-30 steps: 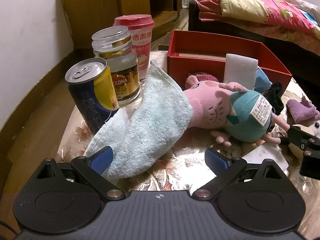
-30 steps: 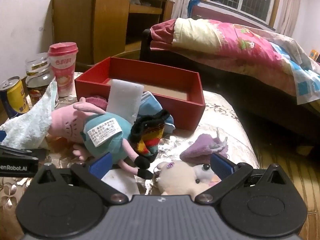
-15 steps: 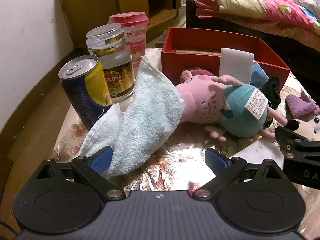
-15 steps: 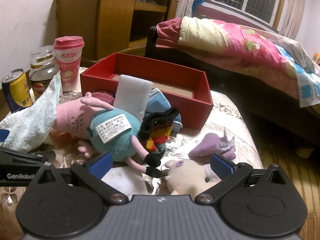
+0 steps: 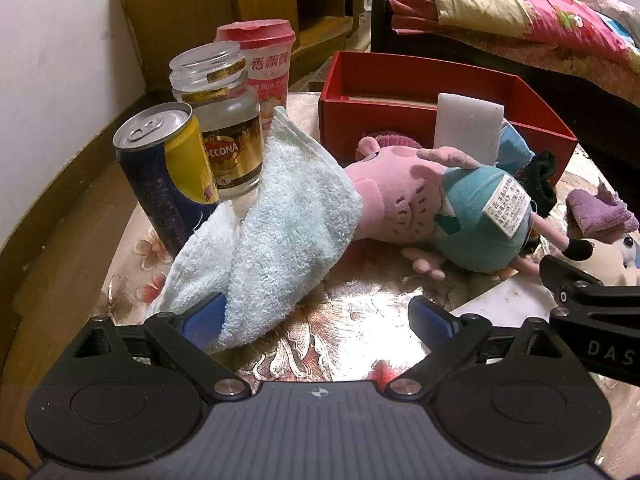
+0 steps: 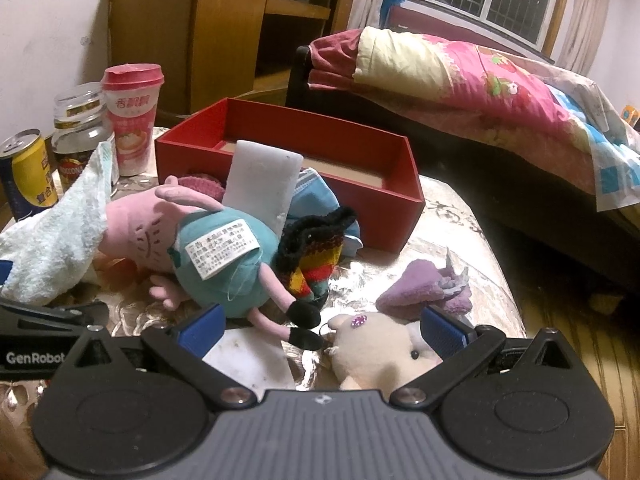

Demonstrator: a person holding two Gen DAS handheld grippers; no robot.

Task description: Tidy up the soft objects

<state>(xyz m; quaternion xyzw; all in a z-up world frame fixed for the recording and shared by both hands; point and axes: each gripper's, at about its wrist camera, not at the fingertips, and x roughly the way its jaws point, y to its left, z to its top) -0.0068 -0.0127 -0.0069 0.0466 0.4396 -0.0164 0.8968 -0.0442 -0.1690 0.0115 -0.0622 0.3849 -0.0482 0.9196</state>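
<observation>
A light blue towel (image 5: 276, 236) lies on the table against a can, its near end over my left gripper's left finger. My left gripper (image 5: 316, 320) is open and empty. A pink pig plush in a teal dress (image 5: 436, 204) lies behind it, also in the right wrist view (image 6: 192, 248). A white sponge (image 6: 260, 184), a blue cloth (image 6: 316, 200) and a striped knit piece (image 6: 316, 256) lean by the red box (image 6: 400, 208). My right gripper (image 6: 324, 328) is open around a cream plush (image 6: 376, 344). A purple plush (image 6: 424, 288) lies beyond.
A blue and yellow can (image 5: 168, 176), a glass jar (image 5: 220, 120) and a pink cup (image 5: 264, 64) stand at the table's left edge. A white card (image 6: 248, 360) lies on the patterned table (image 5: 360, 320). A bed (image 6: 480, 80) and wooden cabinet (image 6: 224, 32) stand behind.
Both grippers have moved forward toward the objects. The towel's near end now overlaps my left finger, and the cream plush sits deeper between my right fingers.
</observation>
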